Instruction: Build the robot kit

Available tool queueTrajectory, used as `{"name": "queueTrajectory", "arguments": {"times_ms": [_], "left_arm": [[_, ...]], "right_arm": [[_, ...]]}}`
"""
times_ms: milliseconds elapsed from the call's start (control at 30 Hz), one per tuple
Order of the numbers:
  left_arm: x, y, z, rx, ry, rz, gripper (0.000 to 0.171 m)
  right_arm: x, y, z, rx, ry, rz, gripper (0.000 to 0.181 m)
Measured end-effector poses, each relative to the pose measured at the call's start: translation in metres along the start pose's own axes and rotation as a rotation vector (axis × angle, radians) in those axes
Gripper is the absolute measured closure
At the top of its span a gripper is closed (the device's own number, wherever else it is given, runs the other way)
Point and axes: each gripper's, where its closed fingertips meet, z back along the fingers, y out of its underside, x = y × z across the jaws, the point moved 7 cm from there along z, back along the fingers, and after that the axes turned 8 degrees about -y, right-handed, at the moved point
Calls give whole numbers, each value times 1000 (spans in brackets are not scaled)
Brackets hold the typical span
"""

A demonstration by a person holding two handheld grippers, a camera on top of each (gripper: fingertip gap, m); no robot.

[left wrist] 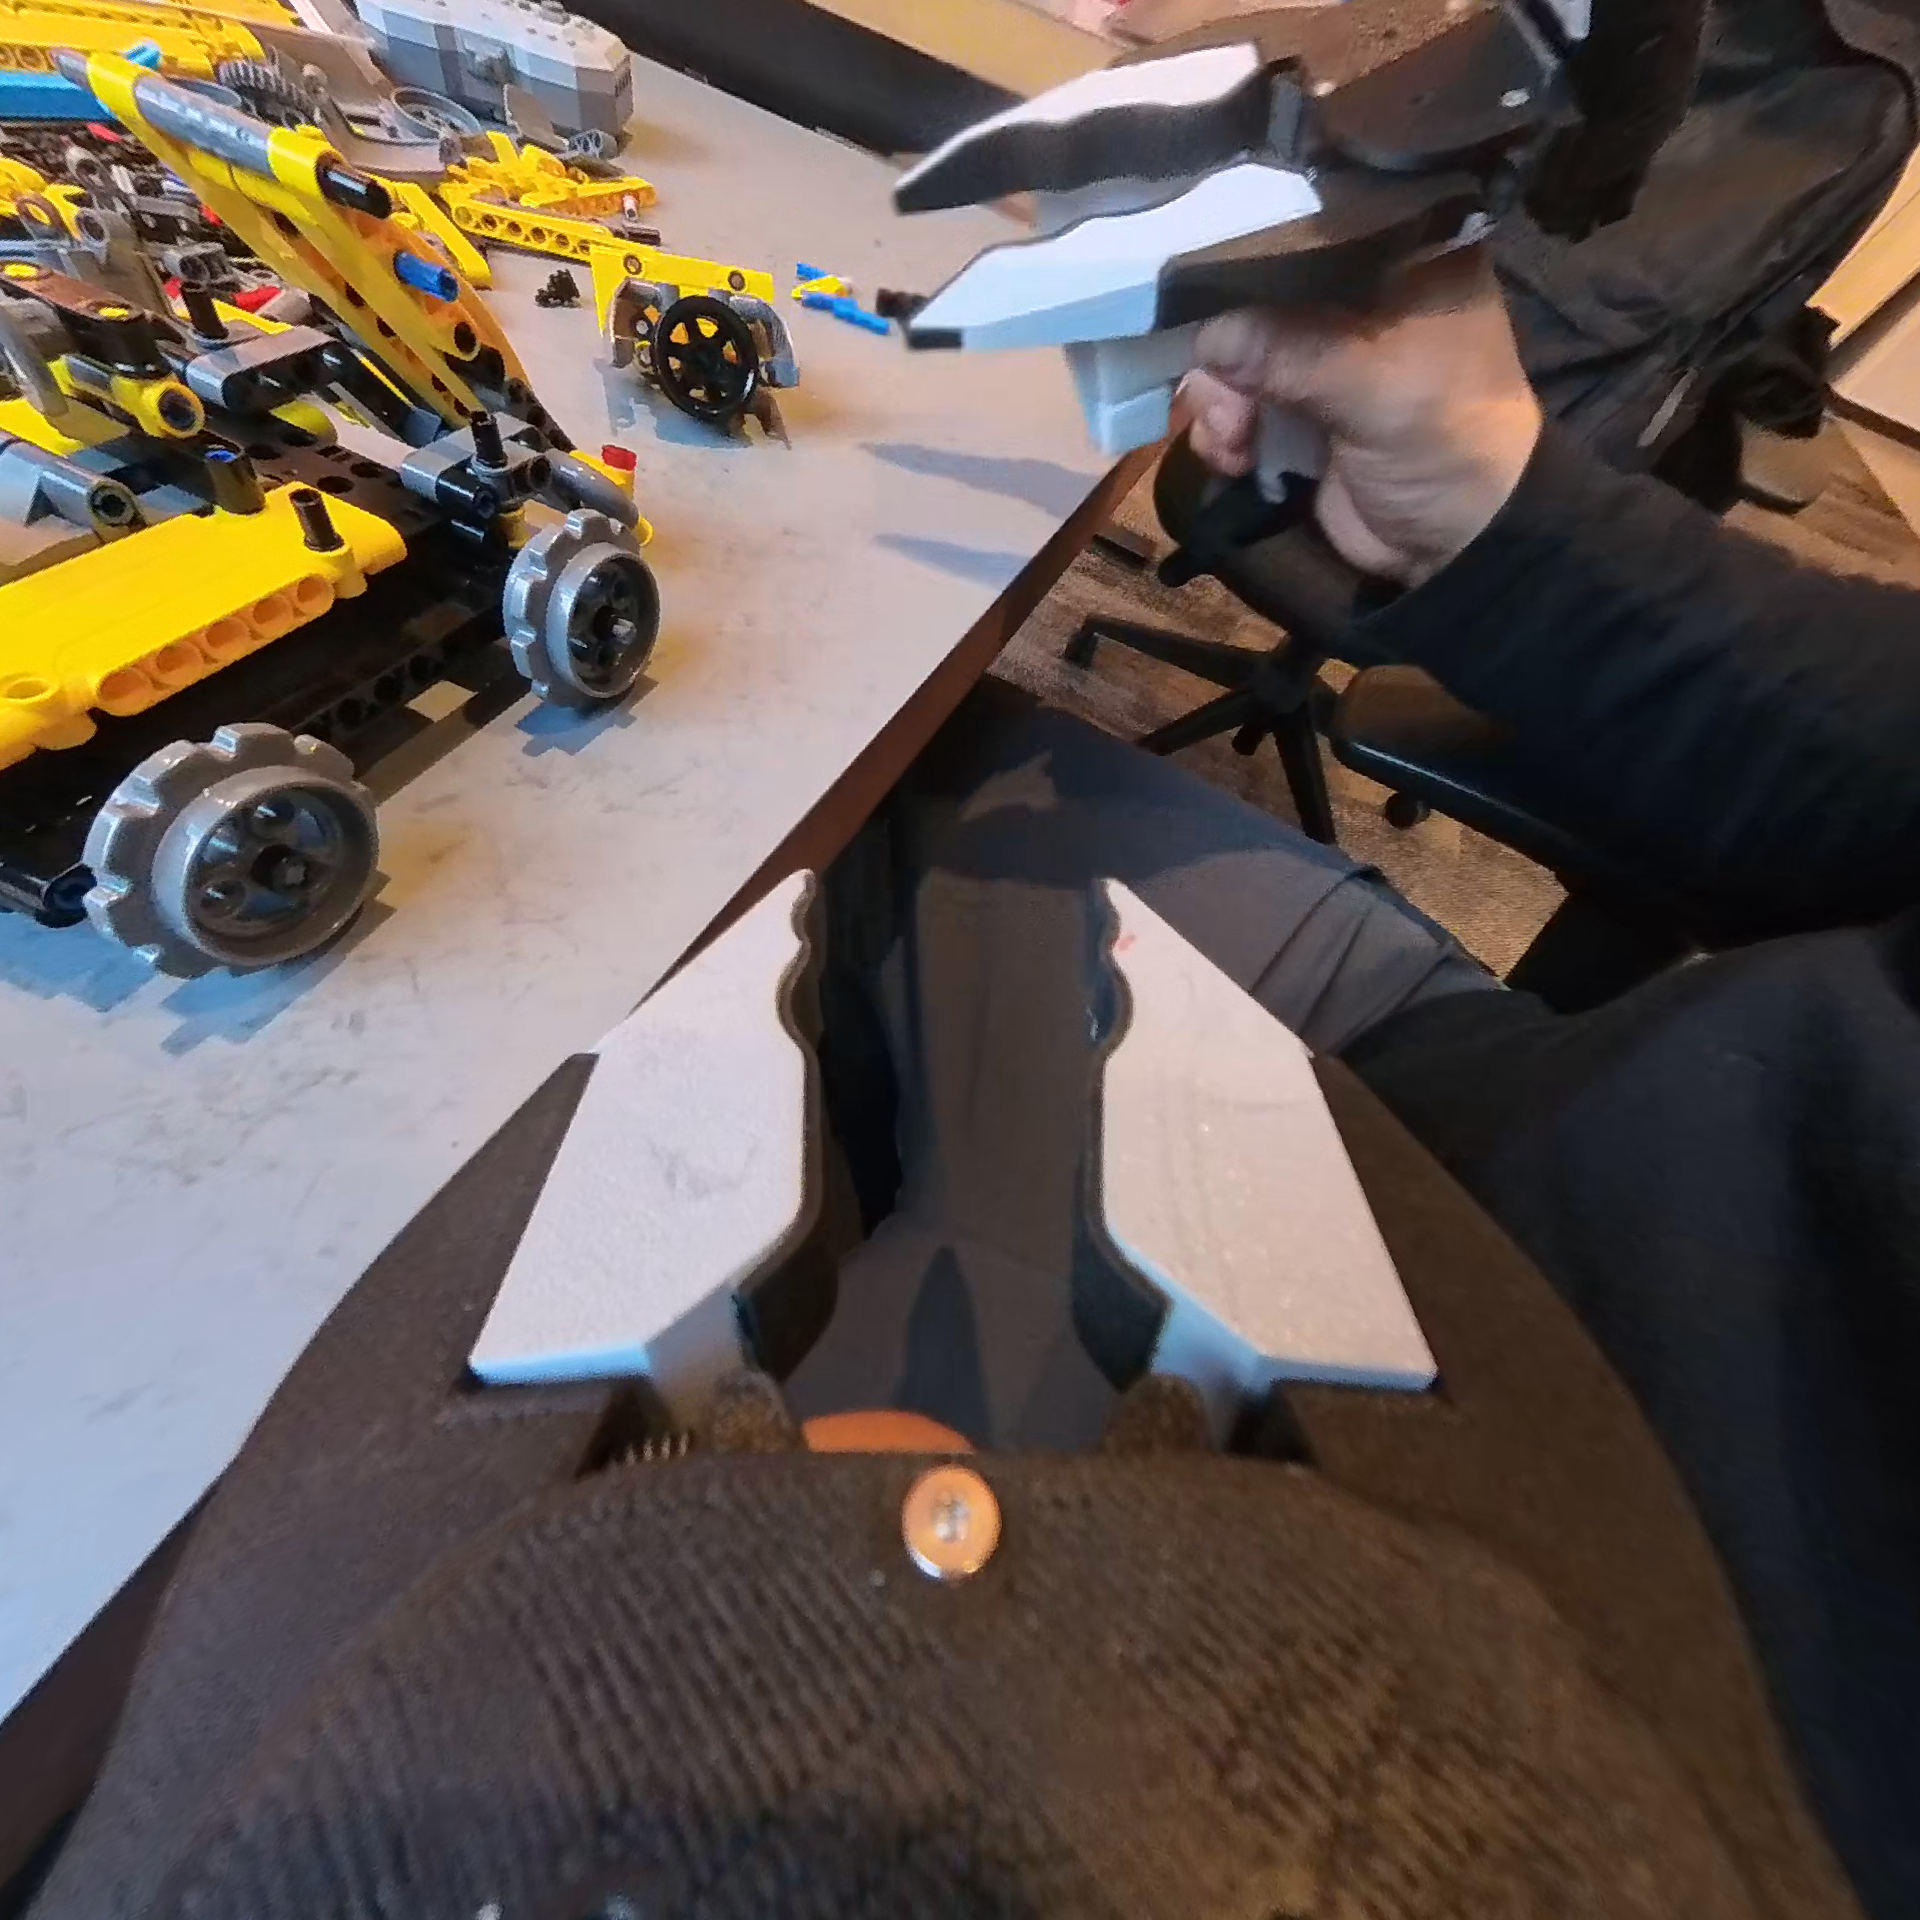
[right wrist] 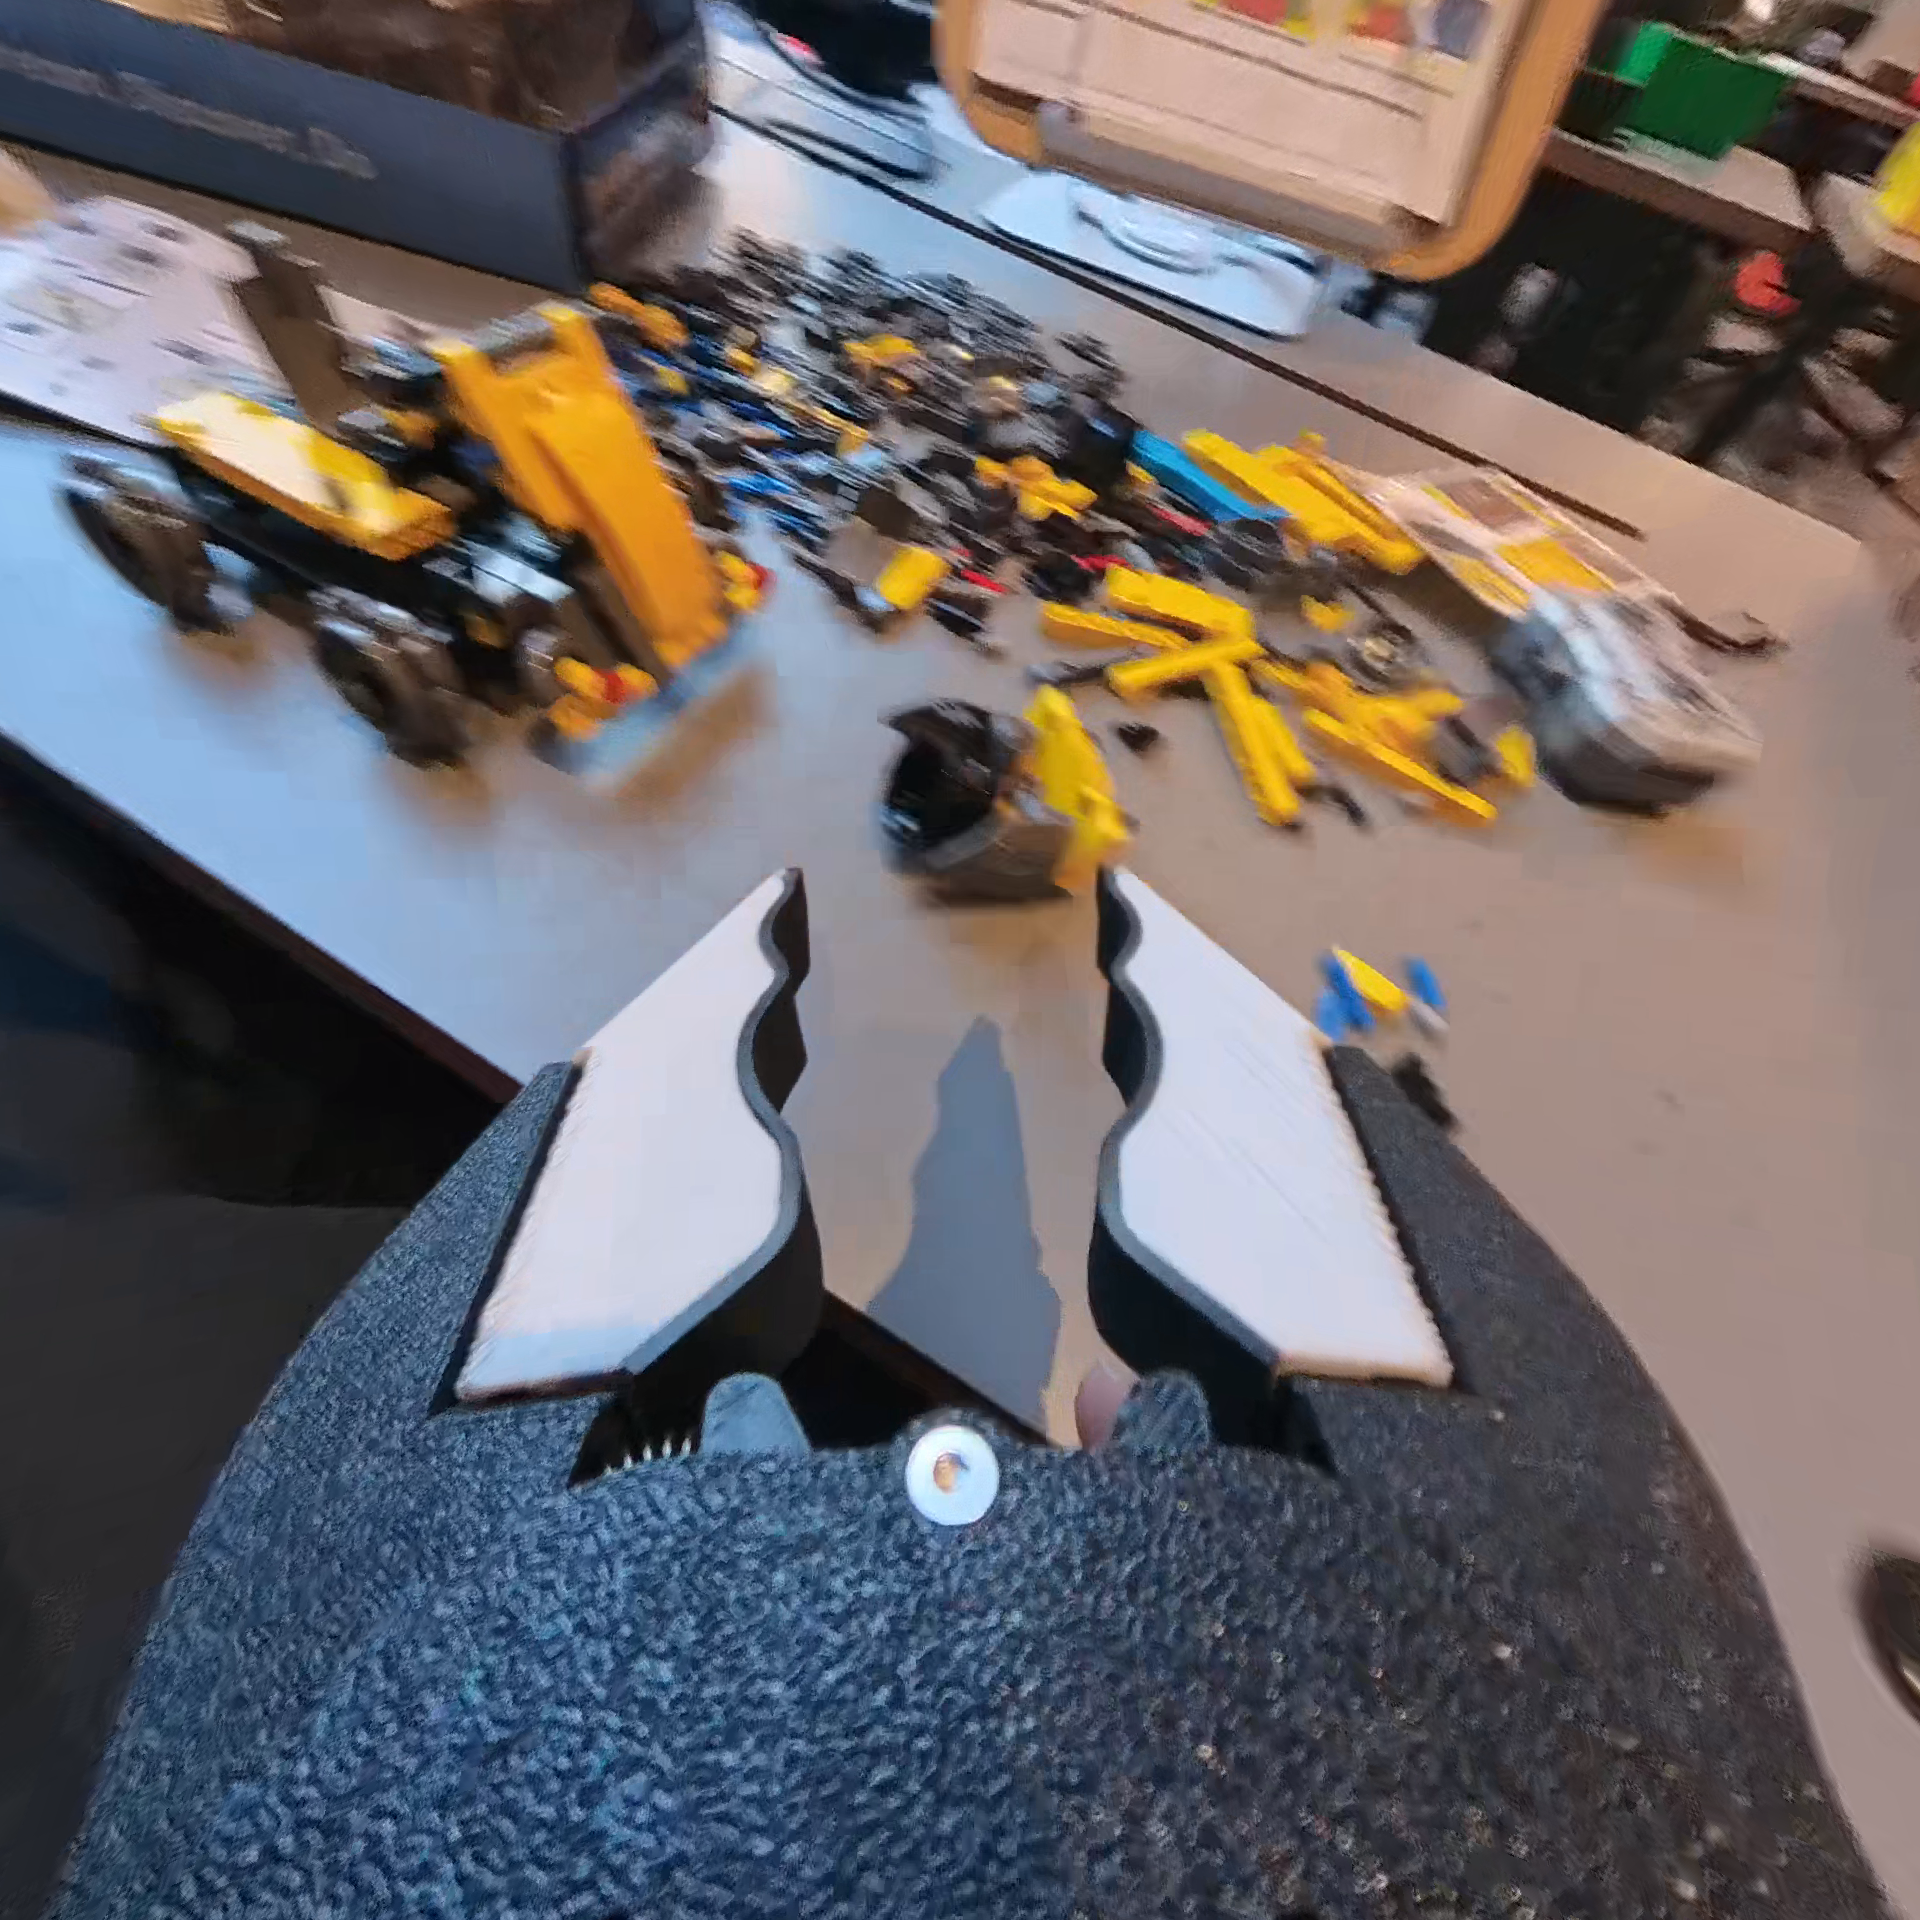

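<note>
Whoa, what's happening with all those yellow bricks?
A person holds a gripper in each hand, and both are open and empty. The left gripper hangs past the table edge. The right gripper hovers over the table near a small wheel piece. A half-built yellow vehicle and loose parts lie there.

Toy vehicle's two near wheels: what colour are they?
Grey wheels with darker hubs, clearest in the left wrist view.
</note>
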Motion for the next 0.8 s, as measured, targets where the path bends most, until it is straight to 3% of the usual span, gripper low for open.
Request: {"name": "queueTrajectory", "arguments": {"times_ms": [200, 300, 467, 800], "left_arm": [[-5, 0, 0, -2, 8, -7, 123], [-9, 1, -7, 16, 21, -12, 122], [-18, 4, -15, 36, 28, -61, 123], [-20, 5, -17, 48, 26, -123, 122]], "right_arm": [[-77, 38, 69, 80, 212, -174, 153], [-102, 58, 83, 120, 197, -322, 147], [-105, 60, 62, 144, 75, -359, 150], [-108, 48, 26, 218, 7, -264, 126]]}}
